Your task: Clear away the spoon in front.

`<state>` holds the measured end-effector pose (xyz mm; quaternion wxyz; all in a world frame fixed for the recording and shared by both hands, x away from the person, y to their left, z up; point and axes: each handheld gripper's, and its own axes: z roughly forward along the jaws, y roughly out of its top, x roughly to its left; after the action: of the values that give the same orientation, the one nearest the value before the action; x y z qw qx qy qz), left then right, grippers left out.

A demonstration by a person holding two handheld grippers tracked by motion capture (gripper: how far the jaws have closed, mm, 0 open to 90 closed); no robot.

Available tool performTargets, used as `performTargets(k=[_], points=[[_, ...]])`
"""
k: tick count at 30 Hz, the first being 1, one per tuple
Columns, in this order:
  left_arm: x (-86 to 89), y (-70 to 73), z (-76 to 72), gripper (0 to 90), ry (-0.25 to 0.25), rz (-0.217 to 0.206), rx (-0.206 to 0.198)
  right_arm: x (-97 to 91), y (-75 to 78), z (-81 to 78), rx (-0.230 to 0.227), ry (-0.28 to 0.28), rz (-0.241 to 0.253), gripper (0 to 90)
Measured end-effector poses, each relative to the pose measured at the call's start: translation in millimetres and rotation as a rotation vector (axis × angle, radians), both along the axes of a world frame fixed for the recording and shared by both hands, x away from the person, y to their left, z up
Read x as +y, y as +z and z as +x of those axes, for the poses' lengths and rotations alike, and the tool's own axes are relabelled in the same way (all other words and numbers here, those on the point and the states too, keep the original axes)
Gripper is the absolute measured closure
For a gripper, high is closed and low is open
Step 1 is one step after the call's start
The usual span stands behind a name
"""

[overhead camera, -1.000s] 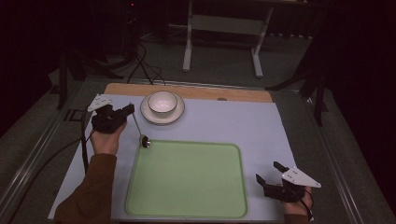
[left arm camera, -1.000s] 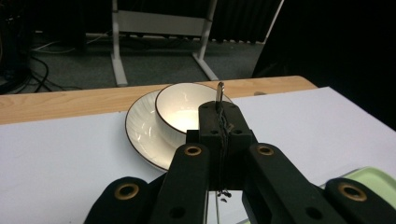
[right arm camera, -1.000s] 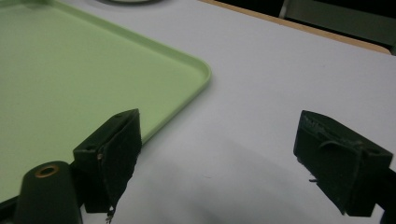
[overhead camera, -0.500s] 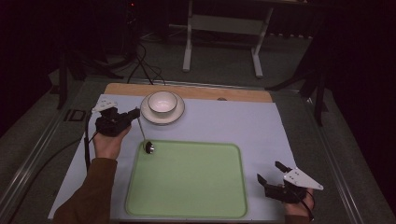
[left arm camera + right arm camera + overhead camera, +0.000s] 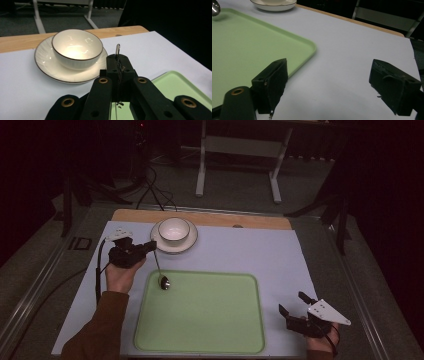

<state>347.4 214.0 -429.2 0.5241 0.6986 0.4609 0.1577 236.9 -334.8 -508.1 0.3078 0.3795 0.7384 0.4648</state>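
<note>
**A:** Where was the spoon (image 5: pixel 161 272) at that moment?

**B:** It hung over the near-left corner of the tray (image 5: pixel 210 340), with its bowl end low above the green surface. Whether the bowl end touched the tray or not, I cannot tell. The handle went up and back toward the left gripper (image 5: pixel 150 246).

**A:** And the claw of that gripper — spread or pressed together?

**B:** Pressed together, pinching the spoon by the thin handle. In the left gripper view the two black jaws met around it, and the tip of the handle (image 5: pixel 117 48) stood out above them.

**A:** What was behind the tray?

**B:** A white bowl (image 5: pixel 174 229) sat on a saucer (image 5: pixel 191 243), just behind the far-left corner of the tray. The left gripper was beside the saucer, on its left, and apart from it.

**A:** And the right gripper (image 5: pixel 297 307)?

**B:** It was right of the tray, near its near-right corner, over the pale mat (image 5: pixel 250 250). Its claw was spread wide — in the right gripper view there was only mat between the two jaws, and nothing was pinched.

**A:** Was the tray holding anything?

**B:** Apart from the spoon over its corner, I saw only the plain green surface.
</note>
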Motion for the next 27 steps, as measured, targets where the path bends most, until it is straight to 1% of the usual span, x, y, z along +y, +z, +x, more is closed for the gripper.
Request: performTargets(k=[2, 3, 5, 9, 11, 16, 19, 24, 25, 27], points=[[0.0, 0.0, 0.0, 89.4, 0.0, 0.0, 0.0, 0.4, -0.3, 0.1, 0.001, 0.001, -0.003, 15.1], [0.0, -1.5, -3.9, 89.4, -0.024, -0.003, -0.009, 1.2, -0.6, 0.9, 0.008, 0.004, -0.012, 15.1], [1.1, -3.0, -7.2, 89.4, -0.046, -0.008, -0.017, 2.4, -0.5, 1.4, 0.007, 0.005, -0.022, 15.1], [2.5, -4.0, -13.0, 89.4, -0.066, -0.012, -0.014, 4.6, 0.4, 0.5, 0.003, 0.007, -0.034, 15.1], [2.1, -3.4, -15.1, 89.4, -0.071, -0.004, -0.018, 5.9, 0.1, 0.9, 0.007, 0.011, -0.043, 15.1], [0.8, -6.3, -17.0, 89.4, -0.094, -0.02, 0.013, 8.0, -1.3, 2.4, 0.017, 0.018, -0.059, 15.0], [3.0, -8.0, -18.8, 89.4, -0.095, -0.024, 0.04, 6.8, -1.4, 3.1, 0.016, 0.021, -0.06, 15.0], [7.9, -14.6, -27.2, 89.3, -0.104, -0.026, 0.086, 3.9, -0.2, 2.2, 0.005, 0.018, -0.05, 15.0], [7.9, -14.6, -27.2, 89.3, -0.104, -0.026, 0.086, 3.7, -0.1, 2.2, 0.005, 0.018, -0.048, 15.0], [12.2, -18.6, -31.9, 89.3, -0.1, -0.045, 0.115, 4.0, 0.2, 2.2, 0.002, 0.021, -0.051, 15.0]])
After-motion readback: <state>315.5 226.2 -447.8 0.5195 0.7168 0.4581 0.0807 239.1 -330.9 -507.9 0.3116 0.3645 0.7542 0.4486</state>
